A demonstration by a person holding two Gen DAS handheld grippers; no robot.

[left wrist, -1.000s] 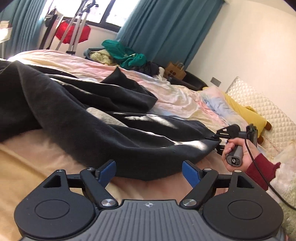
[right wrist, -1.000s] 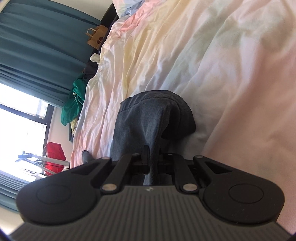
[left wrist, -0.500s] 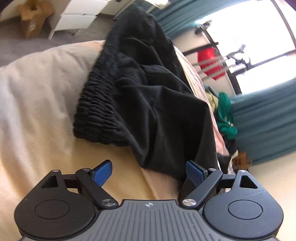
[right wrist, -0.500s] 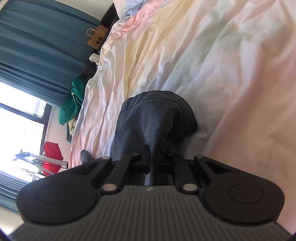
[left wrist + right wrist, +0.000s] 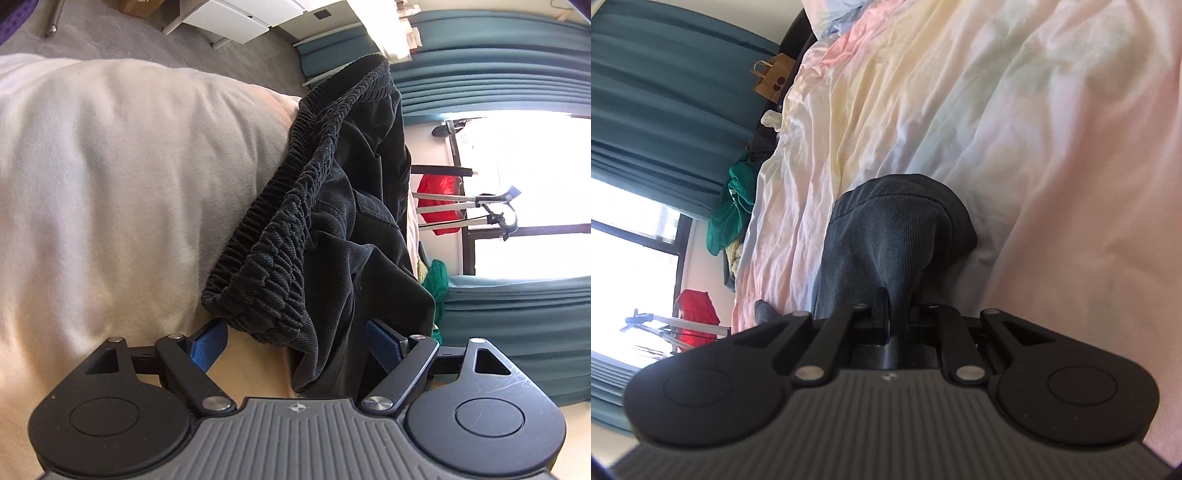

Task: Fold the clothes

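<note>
On a bed (image 5: 110, 192) with a cream cover, dark trousers (image 5: 351, 221) lay stretched, their gathered elastic waistband (image 5: 280, 266) reaching between the blue fingers (image 5: 208, 341) of the left gripper (image 5: 295, 345), which were spread but closing, not yet pressing the cloth. The right gripper (image 5: 897, 321) was pinched shut on the far trouser hem (image 5: 901, 229) (likely to keep the fabric taut), with open pastel bedding (image 5: 1015, 129) all around for folding.
</note>
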